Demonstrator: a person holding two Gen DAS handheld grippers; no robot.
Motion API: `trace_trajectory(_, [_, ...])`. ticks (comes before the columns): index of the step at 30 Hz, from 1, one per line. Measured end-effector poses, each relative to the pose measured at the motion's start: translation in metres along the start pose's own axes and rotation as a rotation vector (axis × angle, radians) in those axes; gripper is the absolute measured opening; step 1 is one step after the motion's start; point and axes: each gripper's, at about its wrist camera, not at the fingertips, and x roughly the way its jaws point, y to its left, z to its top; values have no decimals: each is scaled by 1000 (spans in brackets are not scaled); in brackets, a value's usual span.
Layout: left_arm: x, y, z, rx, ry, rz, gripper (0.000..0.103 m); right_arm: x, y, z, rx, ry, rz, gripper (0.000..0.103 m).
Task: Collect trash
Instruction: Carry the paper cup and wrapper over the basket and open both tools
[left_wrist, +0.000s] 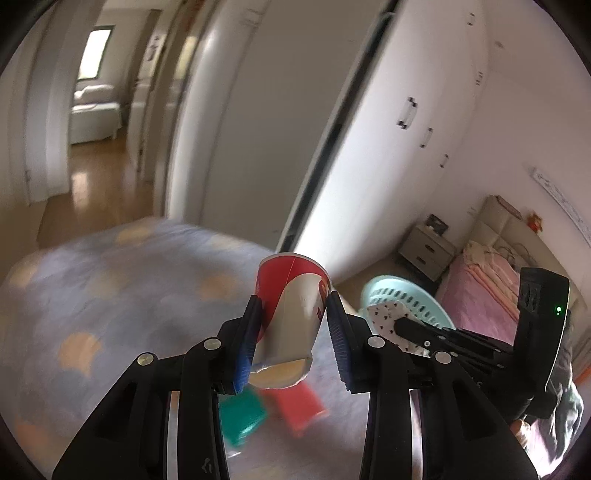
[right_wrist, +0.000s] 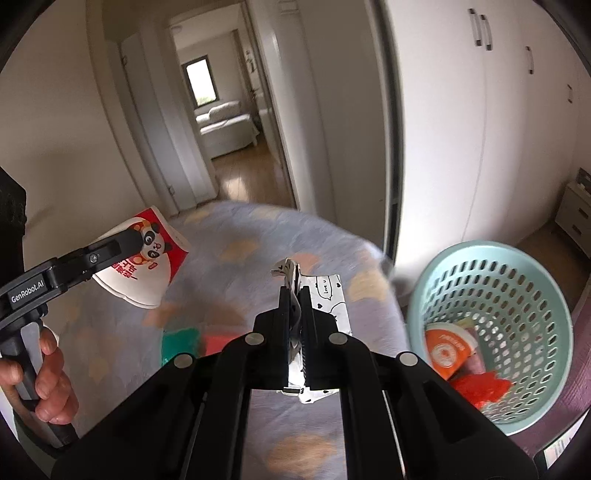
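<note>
My left gripper (left_wrist: 293, 314) is shut on a red and white paper cup (left_wrist: 291, 310), held on its side above the blue patterned surface (left_wrist: 110, 295). The cup also shows in the right wrist view (right_wrist: 147, 266), with a panda print. My right gripper (right_wrist: 295, 291) is shut on a white wrapper with black doodles (right_wrist: 327, 295), held above the same surface (right_wrist: 258, 236). A pale teal perforated basket (right_wrist: 517, 295) sits to the right, holding an orange lid (right_wrist: 445, 349) and a red wrapper (right_wrist: 480, 386). The basket shows in the left wrist view (left_wrist: 402, 295) too.
A green item (left_wrist: 242, 413) and a red item (left_wrist: 299, 406) lie blurred on the surface below the grippers. White wardrobes (right_wrist: 480, 129) stand to the right. A doorway (right_wrist: 229, 122) opens ahead. A pink bed (left_wrist: 487, 288) and a nightstand (left_wrist: 424, 251) are at right.
</note>
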Motion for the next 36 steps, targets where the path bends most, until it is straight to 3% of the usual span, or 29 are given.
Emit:
trace_trajectory(9, [51,-73,5,83,51,-91,35,-32,-59,1,97,-54,-71,4])
trace_trajectory(18, [140,-124,-4,109,236,-206,35,-41,-131,-11,223,-45,-161,4])
trace_trajectory(25, [196,-162,-15,131,318,-208,35,-39,-186,-26,355,-15,-194,4])
trace_trajectory(32, [226,-186,-32,187,359,-176,37,-37,-212,-33,398,-2,-230,4])
trace_trajectory(33, [229,-186,-34,190,365,-173,38,-36,-214,-34,398,0,-231,4])
trace_trajectory(35, [231,-186,-35,189,364,-158,55,-34,-216,-34,393,4,-233,4])
trace_trajectory(36, [227,-185,-35,186,357,-154,56,-32,-216,-33,392,8,-237,4])
